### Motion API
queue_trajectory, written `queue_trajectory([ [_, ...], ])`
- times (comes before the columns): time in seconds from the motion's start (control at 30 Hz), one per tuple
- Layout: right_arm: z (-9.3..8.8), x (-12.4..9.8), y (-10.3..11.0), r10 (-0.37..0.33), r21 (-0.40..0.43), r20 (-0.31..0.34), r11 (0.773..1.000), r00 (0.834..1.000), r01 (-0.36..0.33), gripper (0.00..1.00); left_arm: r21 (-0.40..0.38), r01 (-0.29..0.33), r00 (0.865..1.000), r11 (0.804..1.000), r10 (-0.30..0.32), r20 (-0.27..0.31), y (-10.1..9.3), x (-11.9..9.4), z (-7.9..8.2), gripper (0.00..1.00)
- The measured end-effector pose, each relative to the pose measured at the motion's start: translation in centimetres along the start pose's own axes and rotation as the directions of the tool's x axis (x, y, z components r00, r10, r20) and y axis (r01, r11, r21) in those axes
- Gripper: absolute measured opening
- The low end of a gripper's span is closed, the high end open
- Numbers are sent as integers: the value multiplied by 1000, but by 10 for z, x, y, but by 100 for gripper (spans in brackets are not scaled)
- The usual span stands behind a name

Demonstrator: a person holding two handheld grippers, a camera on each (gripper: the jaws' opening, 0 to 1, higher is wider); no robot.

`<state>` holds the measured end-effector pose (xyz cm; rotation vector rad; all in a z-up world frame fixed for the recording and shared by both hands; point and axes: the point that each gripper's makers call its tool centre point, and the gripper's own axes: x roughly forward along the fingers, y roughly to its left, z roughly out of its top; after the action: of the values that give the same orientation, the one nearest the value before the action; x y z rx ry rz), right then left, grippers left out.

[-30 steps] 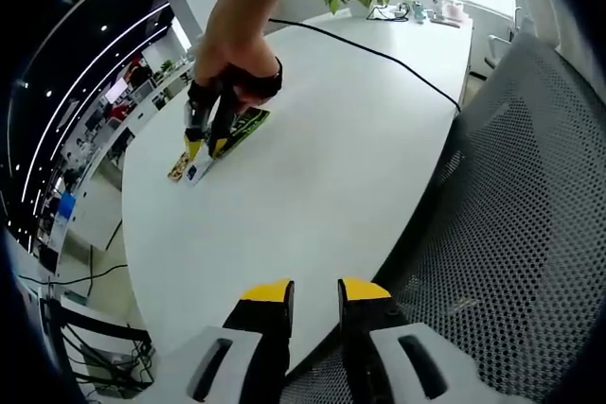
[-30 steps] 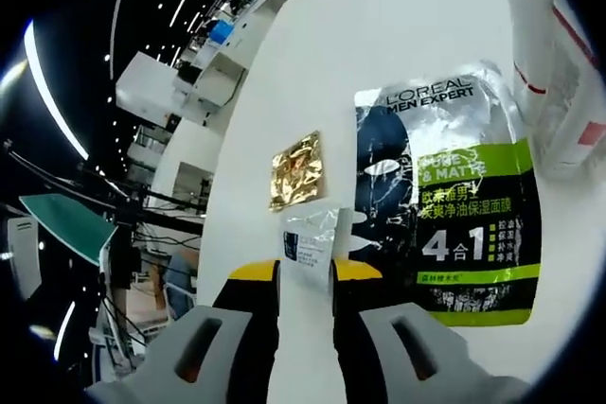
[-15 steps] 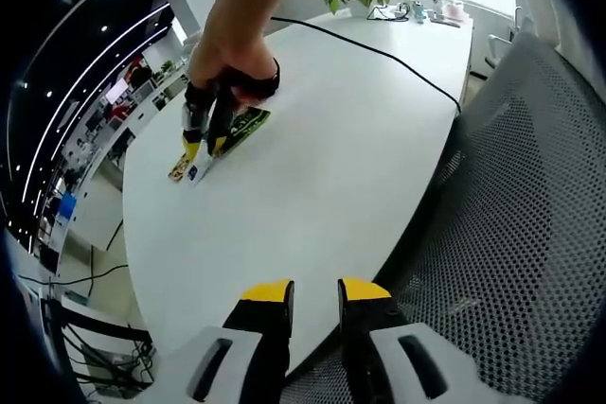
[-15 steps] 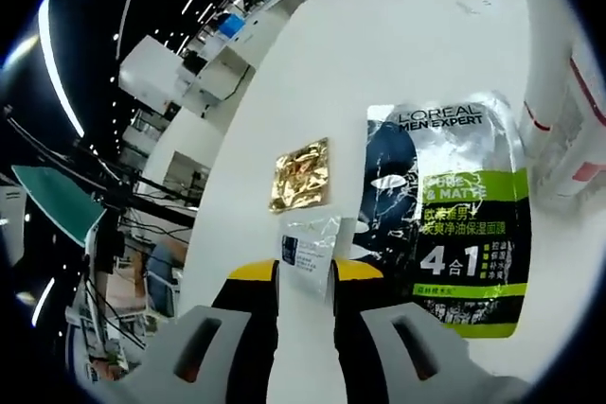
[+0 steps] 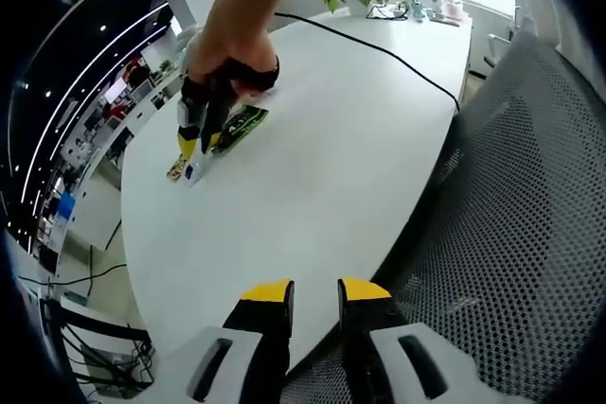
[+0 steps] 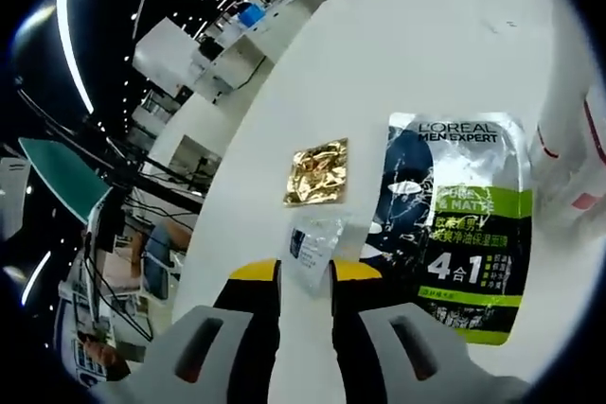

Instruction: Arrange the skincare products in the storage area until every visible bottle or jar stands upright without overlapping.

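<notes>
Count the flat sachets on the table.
3: a silver sachet in the right gripper, a gold sachet lying beyond it, and a large black-green mask pack beside them. Others may be hidden.

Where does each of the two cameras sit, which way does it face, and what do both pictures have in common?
Left gripper view: rides on the left gripper, low at the white table's edge by a mesh chair, facing across the table; the person's hand shows.
Right gripper view: rides on the right gripper, close above the table, facing down at a clear sachet between its fingers, a gold sachet and a face mask packet.
Shared: table, right gripper, the sachets, the packet.
</notes>
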<state>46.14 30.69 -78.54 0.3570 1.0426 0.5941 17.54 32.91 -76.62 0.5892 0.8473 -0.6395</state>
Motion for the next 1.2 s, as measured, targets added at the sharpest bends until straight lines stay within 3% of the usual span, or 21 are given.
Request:
queue_trajectory([
  [0.07, 0, -1, -4, -40, -85, -9, 996, 999, 39, 20, -1, -2, 1000, 1000, 2, 1, 0, 0, 0, 20],
  [0.2, -5, 0, -2, -62, -235, -53, 971, 997, 48, 21, -3, -6, 1000, 1000, 6, 4, 1, 1, 0, 20],
  [0.33, -2, 1, -8, -126, -382, -50, 919, 991, 97, 24, -4, -7, 1000, 1000, 7, 4, 2, 1, 0, 20],
  [0.5, -8, 4, -1, -135, -500, -77, 862, 988, 78, 25, -3, -7, 1000, 1000, 7, 4, 2, 1, 0, 20],
  [0.6, -10, 6, 4, -123, -487, -87, 871, 989, 66, 24, -4, -8, 1000, 1000, 8, 4, 2, 0, 0, 20],
  [0.67, -8, 3, 1, -162, -542, -76, 835, 984, 96, 23, -4, -7, 1000, 1000, 7, 2, 2, -1, 0, 20],
  [0.8, -17, 3, 2, -196, -648, -114, 758, 974, 76, 24, -3, -8, 1000, 1000, 8, 5, 2, 0, 0, 20],
  [0.83, -19, 4, 3, -197, -649, -121, 757, 973, 73, 24, -3, -8, 1000, 1000, 8, 4, 2, 0, 0, 20],
  [0.93, -19, 5, 3, -217, -719, -136, 693, 967, 54, 24, -3, -10, 1000, 1000, 10, 6, 2, -1, 1, 20],
  [1.03, -22, 5, 4, -215, -707, -149, 706, 965, 47, 24, -3, -10, 1000, 1000, 10, 5, 2, 0, 1, 20],
  [1.1, -19, 3, 0, -235, -721, -137, 690, 962, 66, 25, -3, -11, 1000, 1000, 11, 8, 2, 0, 1, 20],
  [1.2, -14, 1, 0, -226, -715, -125, 696, 966, 70, 26, -4, -12, 1000, 1000, 12, 6, 2, 0, 1, 20],
])
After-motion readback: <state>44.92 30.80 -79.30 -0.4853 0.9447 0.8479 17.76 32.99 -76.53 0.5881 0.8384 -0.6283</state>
